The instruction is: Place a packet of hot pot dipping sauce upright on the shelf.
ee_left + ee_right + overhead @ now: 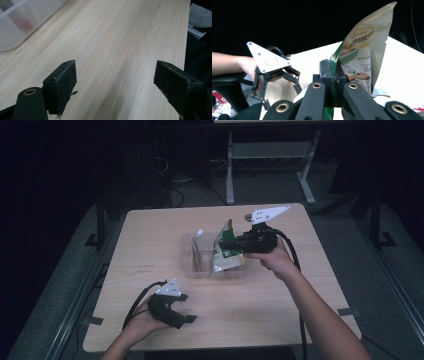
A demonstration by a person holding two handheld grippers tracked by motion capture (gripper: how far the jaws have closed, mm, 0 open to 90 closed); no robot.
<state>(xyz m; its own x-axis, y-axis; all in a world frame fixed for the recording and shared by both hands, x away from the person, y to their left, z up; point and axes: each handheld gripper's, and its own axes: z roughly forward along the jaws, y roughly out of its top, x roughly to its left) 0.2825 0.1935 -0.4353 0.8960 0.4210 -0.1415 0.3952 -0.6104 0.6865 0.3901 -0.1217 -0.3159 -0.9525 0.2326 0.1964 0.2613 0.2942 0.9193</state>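
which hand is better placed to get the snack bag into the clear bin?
Right. The right gripper is shut on the bag, held just over the clear bin. The left gripper is open with nothing between its jaws, near the table's front edge.

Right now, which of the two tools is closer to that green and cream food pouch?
The right. The right tool is clamped on the food pouch's edge, holding it over the clear plastic bin. The left tool sits open near the table's front edge, well apart.
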